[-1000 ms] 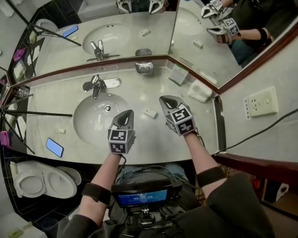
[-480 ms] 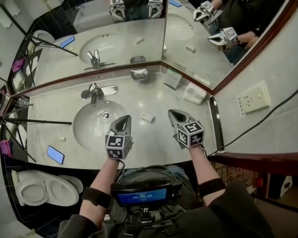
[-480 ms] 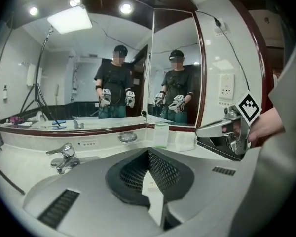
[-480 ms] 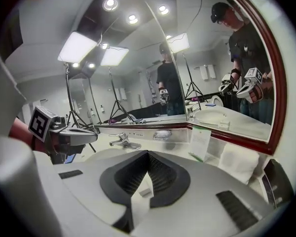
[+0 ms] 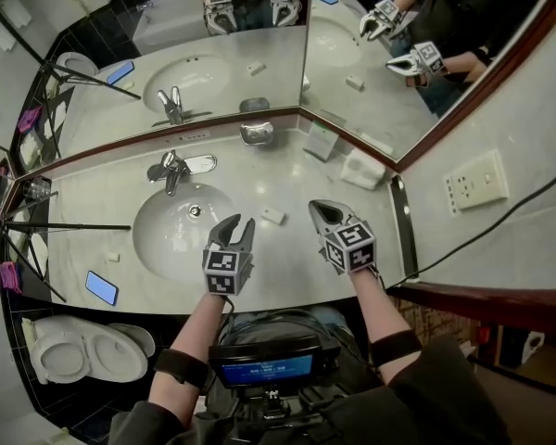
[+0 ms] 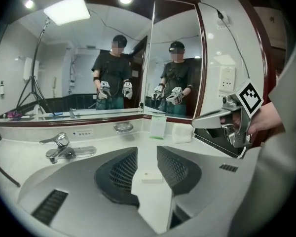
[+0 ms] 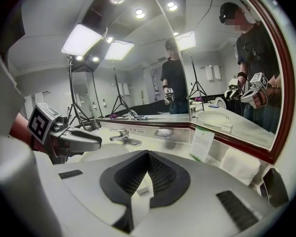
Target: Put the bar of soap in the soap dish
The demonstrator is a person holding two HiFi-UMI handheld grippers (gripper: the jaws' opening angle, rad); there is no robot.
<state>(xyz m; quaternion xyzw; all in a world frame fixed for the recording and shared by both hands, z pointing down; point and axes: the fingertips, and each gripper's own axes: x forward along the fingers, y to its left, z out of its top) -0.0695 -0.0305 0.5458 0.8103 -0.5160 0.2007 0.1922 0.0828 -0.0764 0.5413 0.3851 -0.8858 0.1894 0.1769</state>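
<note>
Soap bar [image 5: 274, 215] rests on the countertop [image 5: 292, 174] beside the sink [image 5: 162, 239].

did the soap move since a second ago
No. The soap lies in the same spot, just right of the basin and well short of the dish.

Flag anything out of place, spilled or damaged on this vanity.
The bar of soap lies loose on the counter right of the basin, apart from the soap dish at the back wall. A phone lies close to the counter's front edge, left of the basin. Nothing looks spilled or damaged.
</note>
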